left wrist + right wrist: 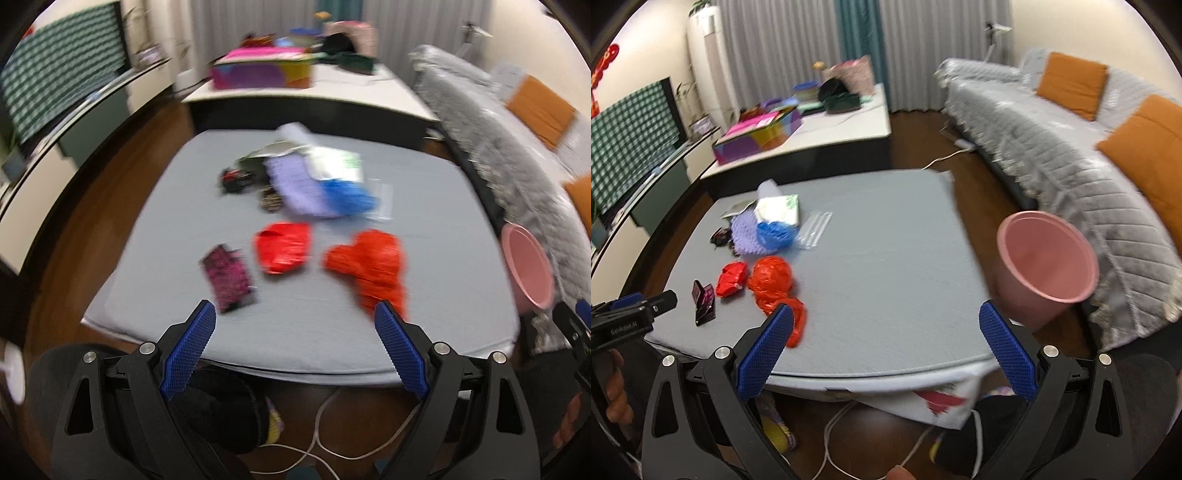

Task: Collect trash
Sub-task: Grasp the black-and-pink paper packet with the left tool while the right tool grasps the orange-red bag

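Note:
Trash lies on a grey-covered table (424, 295): an orange-red plastic bag (369, 266), a red crumpled wrapper (282, 247), a dark pink packet (229, 277), and farther back a pile with a purple sheet (295, 184), a blue bag (345, 195) and a white-green pack (338, 162). A pink bin (1045, 262) stands right of the table. My left gripper (295, 314) is open and empty over the near edge. My right gripper (886, 325) is open and empty; the orange bag (774, 284) is by its left finger.
A grey sofa (1071, 147) with orange cushions runs along the right. A second table (827, 125) with a colourful box stands behind. A cable (834, 443) lies on the wooden floor under the near edge. The left gripper's body (631, 317) shows at the right view's left side.

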`<control>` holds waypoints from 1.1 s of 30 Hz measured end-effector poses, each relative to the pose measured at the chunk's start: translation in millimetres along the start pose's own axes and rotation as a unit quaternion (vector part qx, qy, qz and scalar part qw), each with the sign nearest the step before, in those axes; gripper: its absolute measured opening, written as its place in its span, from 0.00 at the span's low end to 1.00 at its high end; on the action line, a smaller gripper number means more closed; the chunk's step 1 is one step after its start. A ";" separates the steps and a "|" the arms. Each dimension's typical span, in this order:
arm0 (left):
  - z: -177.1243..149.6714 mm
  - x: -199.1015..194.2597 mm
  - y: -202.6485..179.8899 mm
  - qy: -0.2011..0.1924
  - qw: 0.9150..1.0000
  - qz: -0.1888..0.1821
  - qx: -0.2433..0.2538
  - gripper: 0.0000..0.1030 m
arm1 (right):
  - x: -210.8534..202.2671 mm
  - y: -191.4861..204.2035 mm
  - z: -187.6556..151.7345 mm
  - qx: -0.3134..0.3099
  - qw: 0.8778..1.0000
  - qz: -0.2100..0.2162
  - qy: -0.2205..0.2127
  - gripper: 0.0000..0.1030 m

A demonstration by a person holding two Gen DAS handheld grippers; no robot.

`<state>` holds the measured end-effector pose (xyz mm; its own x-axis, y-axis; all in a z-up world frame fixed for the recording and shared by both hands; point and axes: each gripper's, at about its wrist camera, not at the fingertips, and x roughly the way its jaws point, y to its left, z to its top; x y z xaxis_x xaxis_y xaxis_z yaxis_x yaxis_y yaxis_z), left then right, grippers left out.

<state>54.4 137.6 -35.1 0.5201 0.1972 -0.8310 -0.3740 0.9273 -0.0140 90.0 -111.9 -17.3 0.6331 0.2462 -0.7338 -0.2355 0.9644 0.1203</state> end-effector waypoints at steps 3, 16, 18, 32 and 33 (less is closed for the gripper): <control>11.6 21.1 24.5 0.013 0.999 0.022 -0.021 0.83 | 30.4 18.7 11.2 -0.015 0.999 0.024 0.024 0.95; 19.8 133.6 81.3 0.148 0.986 0.038 -0.072 0.83 | 145.3 108.1 4.3 -0.112 0.981 0.094 0.127 0.95; 20.5 143.8 85.6 0.158 0.984 0.031 -0.082 0.83 | 155.0 113.0 3.3 -0.113 0.979 0.098 0.137 0.95; 27.6 198.2 102.6 0.188 0.975 0.018 -0.121 0.73 | 204.3 112.0 -0.5 -0.095 0.978 0.091 0.161 0.86; 27.6 198.0 102.5 0.185 0.975 0.022 -0.121 0.62 | 203.2 112.6 0.1 -0.100 0.977 0.094 0.161 0.70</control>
<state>140.2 280.4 -185.7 0.2032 0.0648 -0.9770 -0.5825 0.8100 -0.0674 192.2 46.7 -152.8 0.3081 0.3436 -0.8871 -0.4848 0.8590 0.1643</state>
